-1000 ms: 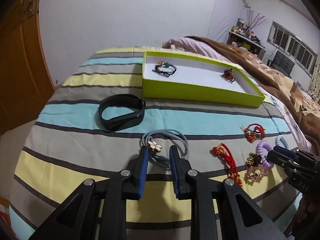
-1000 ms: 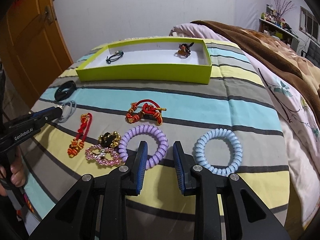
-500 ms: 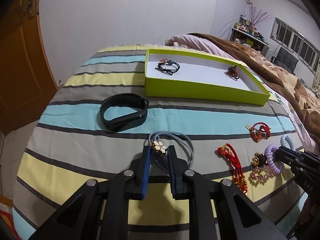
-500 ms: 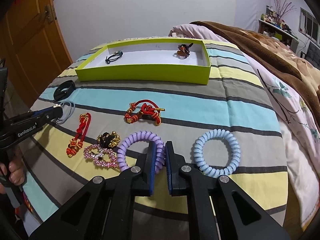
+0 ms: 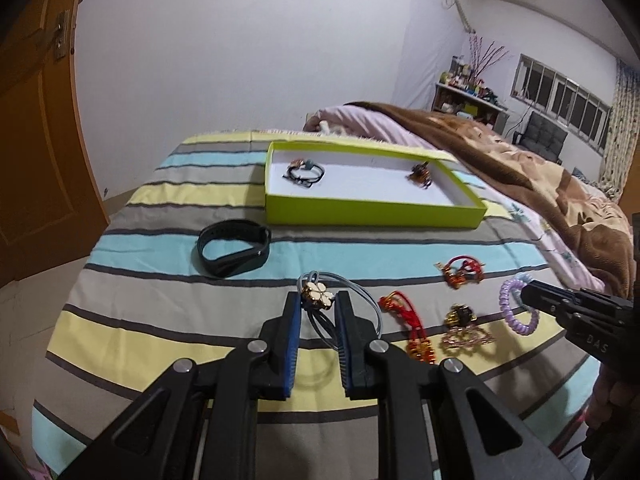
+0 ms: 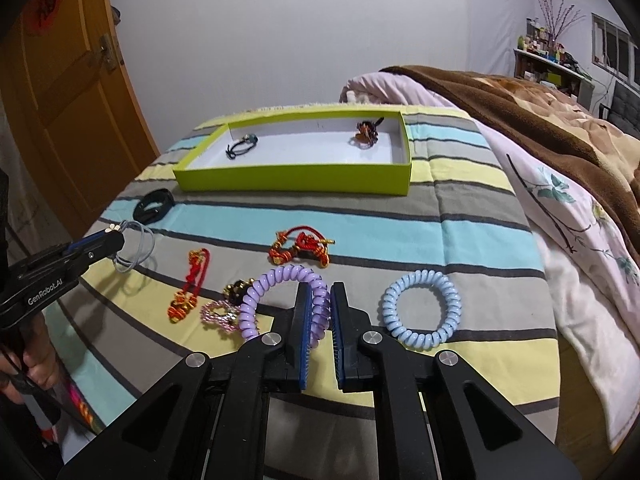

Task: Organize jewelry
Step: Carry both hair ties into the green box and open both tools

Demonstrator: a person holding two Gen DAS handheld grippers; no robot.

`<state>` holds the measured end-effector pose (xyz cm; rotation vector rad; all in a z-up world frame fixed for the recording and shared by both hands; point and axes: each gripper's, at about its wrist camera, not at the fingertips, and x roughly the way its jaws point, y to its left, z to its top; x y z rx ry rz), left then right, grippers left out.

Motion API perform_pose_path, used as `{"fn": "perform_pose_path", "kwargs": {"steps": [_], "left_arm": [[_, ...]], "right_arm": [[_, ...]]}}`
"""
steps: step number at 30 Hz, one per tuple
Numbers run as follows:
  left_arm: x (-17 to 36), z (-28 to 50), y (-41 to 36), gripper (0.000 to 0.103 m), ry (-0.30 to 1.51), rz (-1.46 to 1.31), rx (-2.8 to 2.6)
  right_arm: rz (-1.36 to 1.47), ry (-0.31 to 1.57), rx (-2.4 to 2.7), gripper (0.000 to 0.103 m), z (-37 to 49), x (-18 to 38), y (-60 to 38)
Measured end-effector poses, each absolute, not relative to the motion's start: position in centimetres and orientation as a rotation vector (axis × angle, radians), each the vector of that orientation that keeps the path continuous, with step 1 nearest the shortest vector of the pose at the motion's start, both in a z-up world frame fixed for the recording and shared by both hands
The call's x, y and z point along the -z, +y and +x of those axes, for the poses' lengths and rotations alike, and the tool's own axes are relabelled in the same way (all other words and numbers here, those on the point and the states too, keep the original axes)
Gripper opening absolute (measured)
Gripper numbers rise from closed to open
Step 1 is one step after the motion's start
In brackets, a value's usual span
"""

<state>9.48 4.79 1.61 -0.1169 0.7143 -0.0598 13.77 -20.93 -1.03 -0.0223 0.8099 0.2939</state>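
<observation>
My left gripper [image 5: 317, 300] is shut on a grey hair tie with a white flower charm [image 5: 318, 295] and holds it lifted off the striped bedspread; its loops hang below. It also shows in the right wrist view [image 6: 134, 250]. My right gripper [image 6: 320, 292] is shut on a purple spiral hair tie [image 6: 276, 284], raised and tilted; it also shows in the left wrist view [image 5: 516, 312]. A green box [image 5: 372, 210] with a white floor lies farther back and holds a black bracelet [image 5: 305, 172] and a brown ornament [image 5: 420, 171].
On the bedspread lie a black wristband [image 5: 234, 252], a red knotted bracelet [image 6: 302, 246], a red cord with gold charms [image 6: 192, 284], a pink beaded piece with a gold-black piece [image 6: 224, 308] and a blue spiral tie [image 6: 422, 306]. A brown blanket [image 6: 540, 120] lies right, a wooden door [image 5: 36, 140] left.
Both grippers closed on their hair ties and lifted them off the bedspread. The purple spiral tie now stands tilted up; the grey tie's loops hang from the left fingers.
</observation>
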Motion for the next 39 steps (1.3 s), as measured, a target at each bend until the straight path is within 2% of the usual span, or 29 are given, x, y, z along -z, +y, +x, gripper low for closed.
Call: {"fn": "perform_pose_path", "kwargs": {"steps": [18,39], "left_arm": [[-4.2,9.0,3.7,0.018,0.639,-0.106,0.091],[-5.8,15.6,3.1,0.018,0.622,-0.049,0.088]], "right_arm": [[-0.028,0.743,-0.311,0.009,13.6,-1.5,-20.3],[-0.074,0.700,-0.292,0.009,20.8,-3.5,-19.9]]}}
